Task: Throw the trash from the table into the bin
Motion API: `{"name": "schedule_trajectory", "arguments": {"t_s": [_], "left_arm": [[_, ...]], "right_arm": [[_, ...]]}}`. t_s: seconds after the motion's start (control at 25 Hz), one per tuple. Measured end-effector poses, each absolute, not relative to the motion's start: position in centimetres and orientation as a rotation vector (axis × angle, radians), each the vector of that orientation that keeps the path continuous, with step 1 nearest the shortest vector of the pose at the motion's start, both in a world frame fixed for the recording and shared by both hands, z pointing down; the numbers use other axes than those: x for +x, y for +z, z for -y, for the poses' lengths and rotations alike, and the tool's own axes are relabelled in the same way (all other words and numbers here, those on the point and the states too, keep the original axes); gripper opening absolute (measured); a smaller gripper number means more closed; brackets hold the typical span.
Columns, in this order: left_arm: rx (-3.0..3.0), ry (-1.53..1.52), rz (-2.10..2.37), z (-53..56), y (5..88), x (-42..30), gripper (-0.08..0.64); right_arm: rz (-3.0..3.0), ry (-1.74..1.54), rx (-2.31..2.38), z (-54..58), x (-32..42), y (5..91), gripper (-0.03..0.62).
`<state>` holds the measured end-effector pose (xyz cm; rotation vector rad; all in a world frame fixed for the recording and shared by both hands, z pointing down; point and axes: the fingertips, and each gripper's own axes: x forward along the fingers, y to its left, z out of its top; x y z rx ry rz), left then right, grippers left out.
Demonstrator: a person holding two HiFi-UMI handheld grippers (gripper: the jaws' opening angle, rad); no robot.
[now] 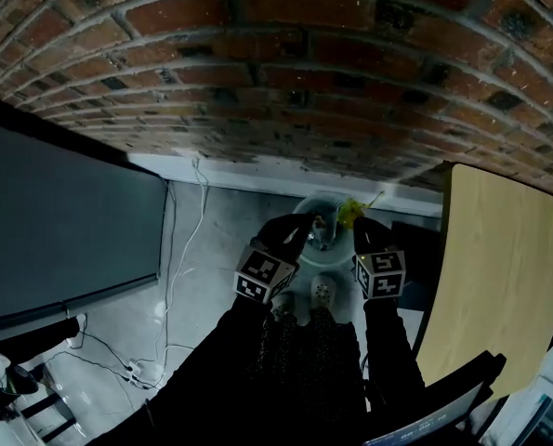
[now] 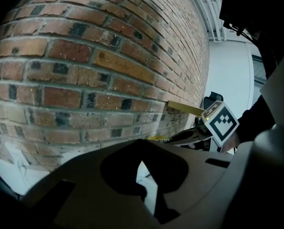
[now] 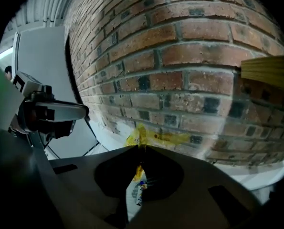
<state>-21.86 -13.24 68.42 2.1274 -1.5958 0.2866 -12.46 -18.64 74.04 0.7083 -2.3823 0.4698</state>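
Observation:
A pale round bin (image 1: 324, 201) stands on the floor at the foot of the brick wall. Both grippers hang just above it. My right gripper (image 1: 358, 223) (image 3: 141, 148) is shut on a yellow snack wrapper (image 1: 350, 212) (image 3: 153, 138), which sticks out past the fingertips toward the wall. My left gripper (image 1: 309, 229) (image 2: 142, 141) has its jaws together. A pale crumpled piece of trash (image 1: 322, 234) shows at its tip and through the gap under the jaws (image 2: 146, 187). What that piece is I cannot tell.
A wooden table (image 1: 499, 277) stands at the right, against the brick wall (image 1: 285, 82). A dark panel (image 1: 62, 221) stands at the left, with cables (image 1: 178, 249) on the grey floor. The person's shoes (image 1: 323, 291) are just short of the bin.

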Motion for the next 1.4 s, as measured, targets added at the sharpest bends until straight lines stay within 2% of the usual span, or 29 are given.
{"name": "schedule_trajectory", "arguments": {"t_s": [0.6, 1.0, 1.04, 1.08, 1.12, 1.2, 1.4], "left_arm": [[2.060, 0.320, 1.547, 13.1, 75.1, -21.9, 0.006], [2.058, 0.287, 1.543, 12.7, 76.0, -21.3, 0.006], [2.056, 0.286, 1.544, 12.6, 76.0, -21.3, 0.006], [2.054, 0.286, 1.544, 12.4, 75.9, -21.3, 0.006], [2.054, 0.287, 1.543, 12.3, 75.9, -21.3, 0.006], [2.058, 0.291, 1.539, 12.1, 75.7, -21.4, 0.006], [2.060, 0.282, 1.553, 11.9, 74.9, -21.6, 0.006]], "right_arm": [[2.317, 0.525, 0.629, 17.1, -12.9, 81.7, 0.017], [2.259, 0.595, 0.611, 15.7, -12.8, 84.4, 0.021], [2.235, 0.611, 0.595, 15.3, -12.7, 84.8, 0.063], [2.213, 0.621, 0.585, 15.1, -12.6, 85.2, 0.151], [2.198, 0.628, 0.581, 15.0, -12.5, 85.5, 0.180], [2.192, 0.638, 0.595, 15.1, -12.4, 85.3, 0.199], [2.205, 0.645, 0.654, 15.7, -11.9, 84.3, 0.199]]}}
